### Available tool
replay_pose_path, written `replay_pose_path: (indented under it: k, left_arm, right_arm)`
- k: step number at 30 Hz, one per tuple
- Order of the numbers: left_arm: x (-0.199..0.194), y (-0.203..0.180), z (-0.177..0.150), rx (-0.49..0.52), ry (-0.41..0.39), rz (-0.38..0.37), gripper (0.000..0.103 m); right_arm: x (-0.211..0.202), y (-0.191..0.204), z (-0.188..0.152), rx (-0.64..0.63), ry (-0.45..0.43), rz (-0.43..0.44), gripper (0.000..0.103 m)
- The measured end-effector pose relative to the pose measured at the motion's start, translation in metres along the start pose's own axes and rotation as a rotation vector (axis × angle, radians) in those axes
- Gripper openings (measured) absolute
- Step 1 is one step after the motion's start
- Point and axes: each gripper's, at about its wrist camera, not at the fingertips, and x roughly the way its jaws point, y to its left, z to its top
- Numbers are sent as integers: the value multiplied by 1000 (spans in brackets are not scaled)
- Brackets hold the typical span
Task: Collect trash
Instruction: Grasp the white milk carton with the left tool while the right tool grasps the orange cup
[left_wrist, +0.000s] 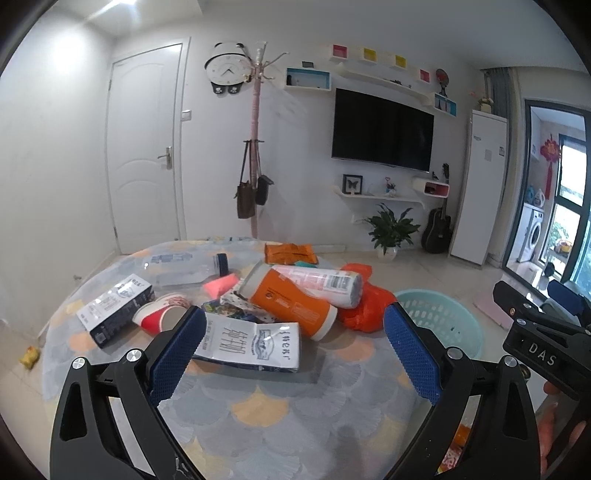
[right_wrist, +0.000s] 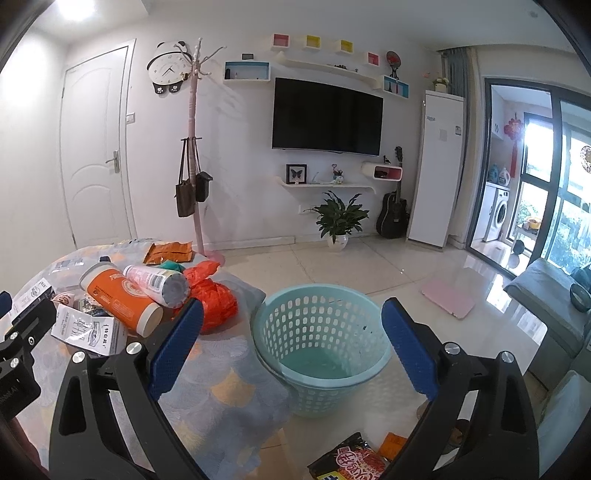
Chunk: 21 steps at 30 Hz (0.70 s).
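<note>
I judge the collecting has not started: the trash sits piled on the round table (left_wrist: 280, 417) and the basket (right_wrist: 321, 332) on the floor just beside its right edge looks empty. My left gripper (left_wrist: 295, 347) hangs wide open over the white packet (left_wrist: 251, 341), holding nothing, with the orange can (left_wrist: 291, 302) just behind it. My right gripper (right_wrist: 291, 345) is open too, framing the basket. Next I should lower the left one onto the packet; the near tabletop is bare, the pile behind crowded, and more wrappers (right_wrist: 351, 459) lie on the floor
</note>
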Motion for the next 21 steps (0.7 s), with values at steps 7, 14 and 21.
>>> replay_pose_path:
  k: [7,14,21]
  left_arm:
    - [6,12,0,-24,8,14,94]
    - [14,31,-2,-51,26,15,94]
    - [20,80,-8,-85,46,53,93]
  right_arm:
    - [6,14,0,-23,-7,10,92]
    - [14,24,0,-25,9,55,92]
    - [30,53,-7,-74,43,122,74]
